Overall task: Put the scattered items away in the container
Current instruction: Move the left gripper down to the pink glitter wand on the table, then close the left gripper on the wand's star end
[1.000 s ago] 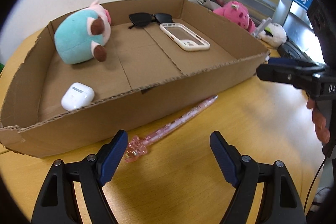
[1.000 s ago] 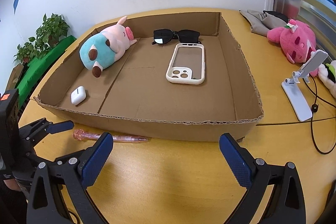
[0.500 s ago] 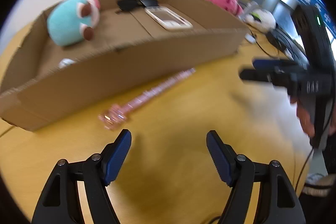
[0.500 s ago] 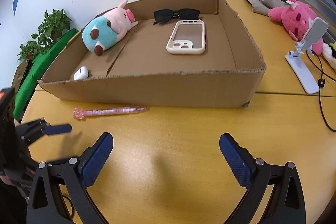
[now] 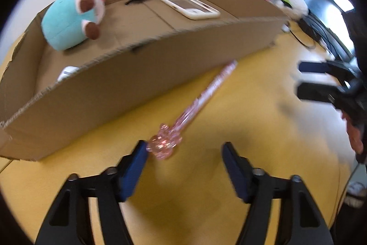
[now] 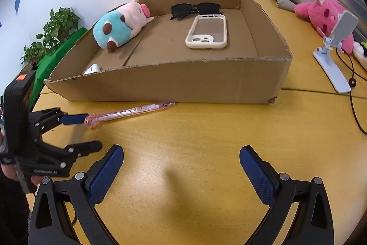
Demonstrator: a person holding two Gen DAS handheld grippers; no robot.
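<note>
The left tool point(image 5: 183, 153), half open and closing, touches only the pink pen point(image 5: 201, 102) knob at frame middle; the pen could roll away. The right tool point(image 6: 181, 167) waits open.

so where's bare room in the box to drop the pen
Widest free patch: the box floor between the phone case and the front wall. A narrower strip runs between the plush and the case. The back is crowded by sunglasses; the earbud case fills the front left corner.
</note>
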